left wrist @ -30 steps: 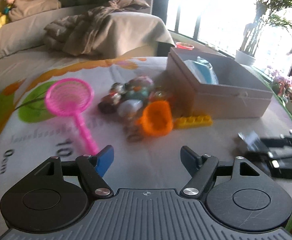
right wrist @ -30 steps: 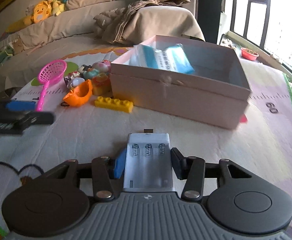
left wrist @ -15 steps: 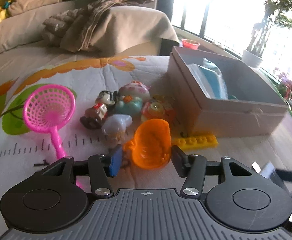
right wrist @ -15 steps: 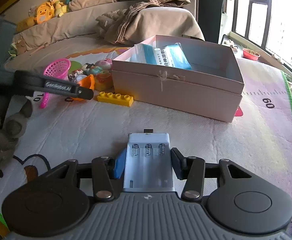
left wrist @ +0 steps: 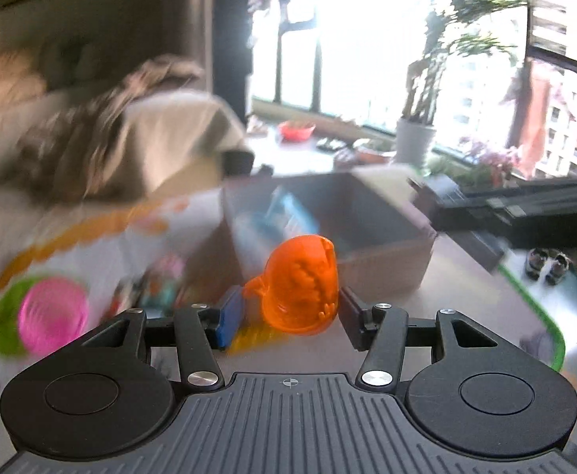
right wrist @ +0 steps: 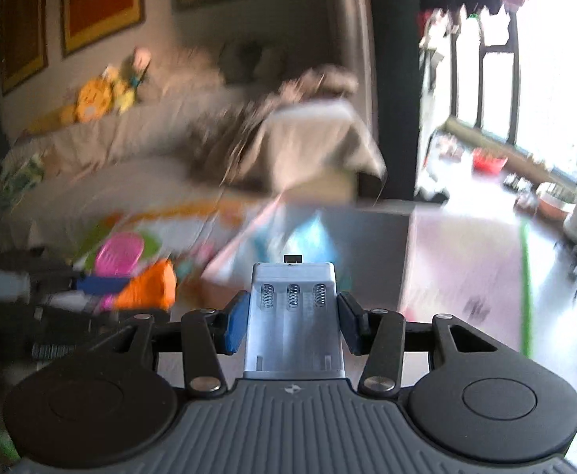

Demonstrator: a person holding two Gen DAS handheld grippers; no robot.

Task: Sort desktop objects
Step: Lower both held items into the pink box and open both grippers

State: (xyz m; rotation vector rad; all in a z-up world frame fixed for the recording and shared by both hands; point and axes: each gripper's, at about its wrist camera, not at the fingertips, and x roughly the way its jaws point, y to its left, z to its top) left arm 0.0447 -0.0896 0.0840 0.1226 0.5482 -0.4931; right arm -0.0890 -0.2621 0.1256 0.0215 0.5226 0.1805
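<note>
Orange toy (left wrist: pixel 300 284) translucent, perhaps scoop-shaped, pinched by left tongs (left wrist: pixel 288 316); right tongs (right wrist: pixel 294 318) pinch battery holder (right wrist: pixel 294 324).

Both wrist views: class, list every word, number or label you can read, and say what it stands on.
None can be read.
Blue packet in the cardboard box: print blurred.
Printed play mat: dark mark, smeared.
White plastic battery holder and orange plastic toy: no text visible.
</note>
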